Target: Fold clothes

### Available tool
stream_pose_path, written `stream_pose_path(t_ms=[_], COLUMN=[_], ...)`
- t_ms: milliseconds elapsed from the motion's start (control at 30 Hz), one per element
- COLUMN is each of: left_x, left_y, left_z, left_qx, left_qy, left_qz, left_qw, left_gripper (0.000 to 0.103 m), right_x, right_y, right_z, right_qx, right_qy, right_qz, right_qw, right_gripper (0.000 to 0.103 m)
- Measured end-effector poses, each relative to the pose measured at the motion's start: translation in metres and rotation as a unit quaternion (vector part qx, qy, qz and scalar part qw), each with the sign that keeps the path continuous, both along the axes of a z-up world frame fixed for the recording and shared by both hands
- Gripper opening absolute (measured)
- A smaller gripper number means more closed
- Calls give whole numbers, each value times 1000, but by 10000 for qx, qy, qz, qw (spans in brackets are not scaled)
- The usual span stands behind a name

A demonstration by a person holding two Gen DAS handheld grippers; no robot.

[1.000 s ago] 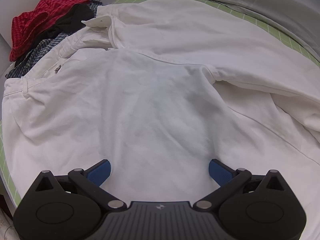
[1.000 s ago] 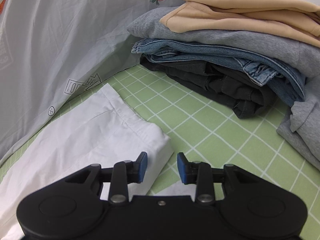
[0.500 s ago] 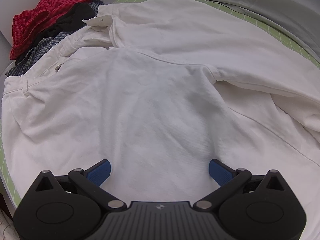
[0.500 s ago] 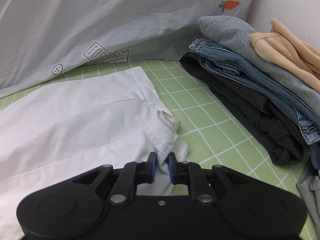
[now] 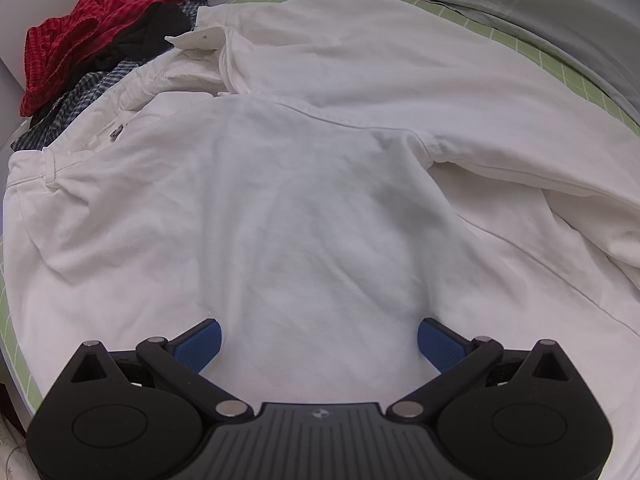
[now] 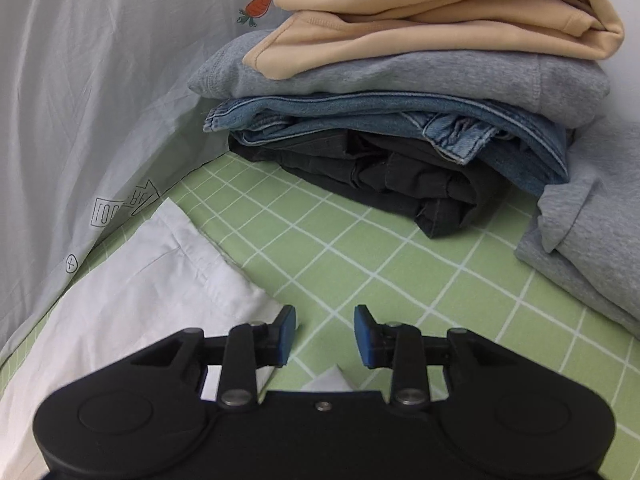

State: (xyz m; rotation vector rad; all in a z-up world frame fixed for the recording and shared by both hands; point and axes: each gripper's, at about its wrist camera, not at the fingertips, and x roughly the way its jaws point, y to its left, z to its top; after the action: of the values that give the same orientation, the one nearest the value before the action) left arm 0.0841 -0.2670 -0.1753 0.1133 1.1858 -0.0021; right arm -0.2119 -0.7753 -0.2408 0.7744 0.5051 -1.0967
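White trousers [image 5: 320, 200] lie spread across the green checked mat, waistband to the left with the zipper showing, one leg crossing over the other at the right. My left gripper [image 5: 319, 330] hovers low over the seat of the trousers, wide open with nothing between its blue pads. In the right wrist view the hem end of a white trouser leg [image 6: 168, 280] lies flat on the mat [image 6: 400, 264]. My right gripper [image 6: 325, 320] is open just past that hem, its left finger at the cloth's edge and nothing held.
A loose heap of red, black and checked clothes [image 5: 80, 52] sits at the far left. A folded stack [image 6: 400, 100] of beige, grey, denim and black garments stands ahead of the right gripper, with a grey garment [image 6: 592, 232] beside it. A grey carrot-print sheet [image 6: 80, 80] borders the mat.
The right gripper, shut on the trouser hem half a second ago, has opened and let it drop flat, and has swung back toward the folded stack. The left gripper has barely moved.
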Motion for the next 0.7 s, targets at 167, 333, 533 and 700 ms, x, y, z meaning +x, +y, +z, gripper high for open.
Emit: stream_pose_path(t_ms=[167, 333, 533, 700], left_x=[-1, 0, 0, 1], left_y=[-1, 0, 0, -1], left_z=[0, 0, 0, -1], left_qx=[37, 21, 3, -13], left_qy=[-2, 9, 6, 20], left_qz=[-12, -4, 0, 11], left_qw=[10000, 10000, 10000, 10000], left_gripper=[103, 103, 103, 103], right_x=[27, 44, 30, 26], right_y=[5, 6, 16, 27], right_z=[-7, -8, -3, 2], right_qx=[4, -229, -186, -303], right_qy=[115, 538, 668, 1098], right_qz=[279, 630, 404, 416], right_qw=[9995, 9963, 9968, 9926], right_gripper=[40, 24, 5, 7])
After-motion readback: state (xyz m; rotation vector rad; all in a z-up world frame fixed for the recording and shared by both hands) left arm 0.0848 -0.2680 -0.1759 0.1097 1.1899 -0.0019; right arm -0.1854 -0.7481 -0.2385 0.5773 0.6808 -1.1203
